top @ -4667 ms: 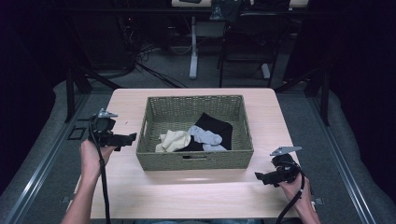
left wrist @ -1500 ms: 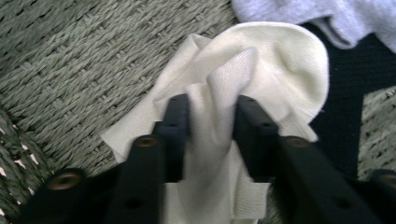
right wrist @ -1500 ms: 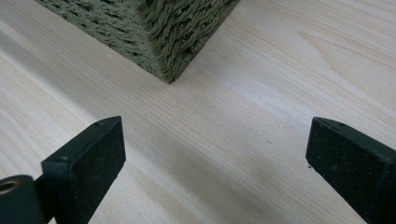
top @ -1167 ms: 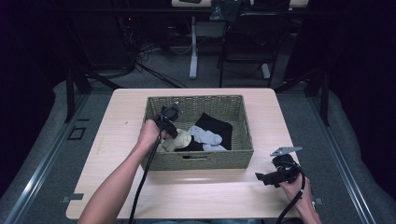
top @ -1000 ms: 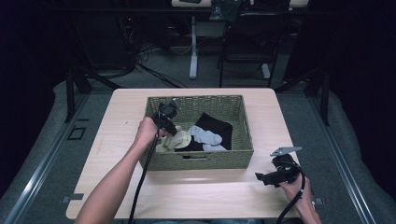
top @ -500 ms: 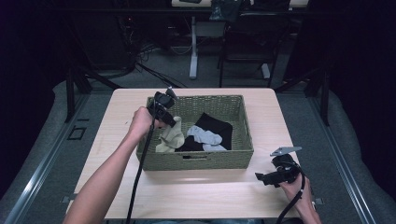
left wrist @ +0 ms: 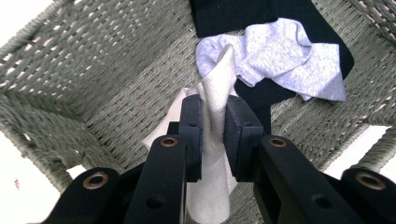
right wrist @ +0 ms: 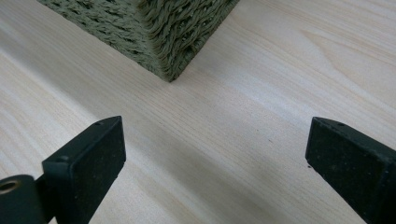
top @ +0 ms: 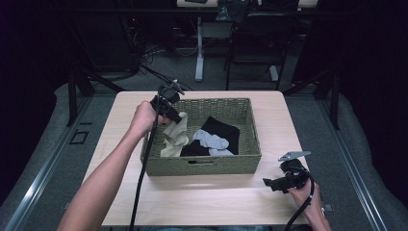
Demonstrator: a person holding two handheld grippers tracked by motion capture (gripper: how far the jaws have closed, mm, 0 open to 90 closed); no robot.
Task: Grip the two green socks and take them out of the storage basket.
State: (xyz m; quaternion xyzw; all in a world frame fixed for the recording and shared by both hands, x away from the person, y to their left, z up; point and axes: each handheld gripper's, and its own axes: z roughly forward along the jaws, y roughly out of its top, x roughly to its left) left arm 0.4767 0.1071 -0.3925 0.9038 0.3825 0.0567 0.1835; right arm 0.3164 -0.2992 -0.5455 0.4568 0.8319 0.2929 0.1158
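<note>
A green woven basket (top: 250,126) sits mid-table with a black garment (top: 222,130), a pale grey sock (top: 210,140) and a cream sock (top: 174,137) in it. My left gripper (top: 177,117) is over the basket's left side, shut on the top of the cream sock (left wrist: 214,116), which hangs down from the pads into the basket. The grey sock (left wrist: 285,56) and black garment (left wrist: 261,14) lie beneath. My right gripper (top: 270,183) rests on the table at the front right, open with nothing between its fingers; the basket's corner (right wrist: 173,32) lies ahead of it.
The wooden table (top: 202,197) has bare room in front of the basket and on both sides. Dark floor, chair legs and a desk stand beyond the far edge. The left gripper's cable (top: 143,173) trails along the forearm.
My left gripper has risen out of the basket, drawing the cream sock up with it so it hangs stretched. The right gripper has stayed where it was.
</note>
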